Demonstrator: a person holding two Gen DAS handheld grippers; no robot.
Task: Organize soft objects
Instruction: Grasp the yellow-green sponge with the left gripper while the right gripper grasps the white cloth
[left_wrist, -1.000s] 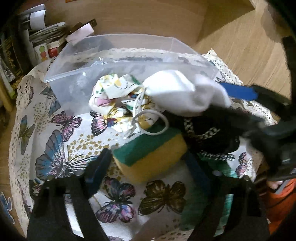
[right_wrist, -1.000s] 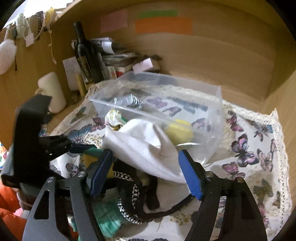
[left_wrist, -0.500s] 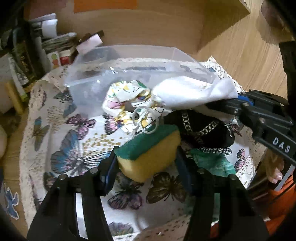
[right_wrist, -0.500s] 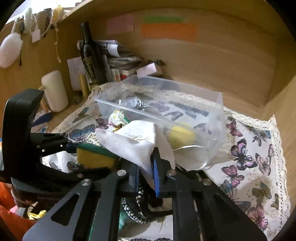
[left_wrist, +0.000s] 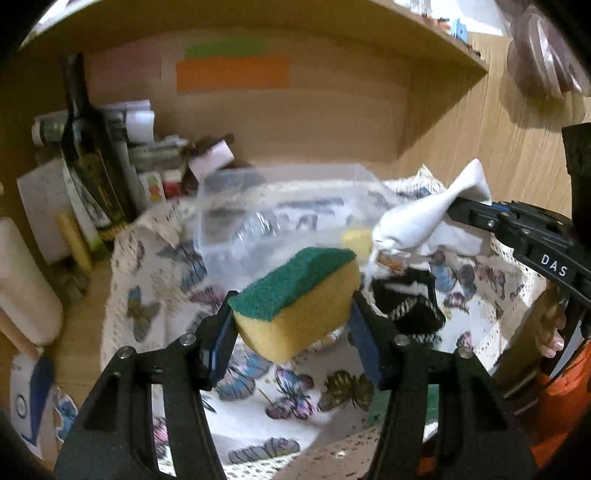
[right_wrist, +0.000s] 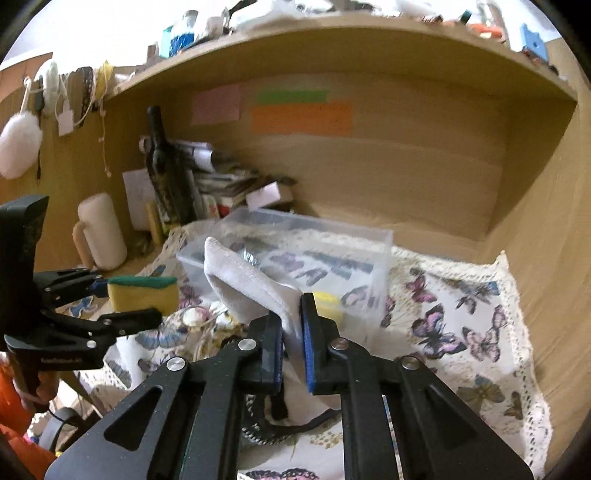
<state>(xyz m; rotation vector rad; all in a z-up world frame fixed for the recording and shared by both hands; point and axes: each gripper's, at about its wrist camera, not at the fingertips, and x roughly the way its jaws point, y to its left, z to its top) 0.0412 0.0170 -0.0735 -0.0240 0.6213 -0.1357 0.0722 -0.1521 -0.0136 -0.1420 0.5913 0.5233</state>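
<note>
Wooden alcove with coloured notes on its far wall, butterfly tablecloth (right_wrist: 461, 325), clear bin (right_wrist: 295, 254) far centre, left gripper (left_wrist: 291, 325) clamping a sponge (left_wrist: 299, 295), right gripper (right_wrist: 291, 328) pinching white cloth (right_wrist: 243, 284), dark bottle (right_wrist: 162, 173) far left, perhaps wine.

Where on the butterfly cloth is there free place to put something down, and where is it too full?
Free: the cloth right of the clear box, up to the lace edge, and the strip left of the box in the left view. Crowded: in front of the box, with the black strap and patterned fabric; bottle and papers behind.
</note>
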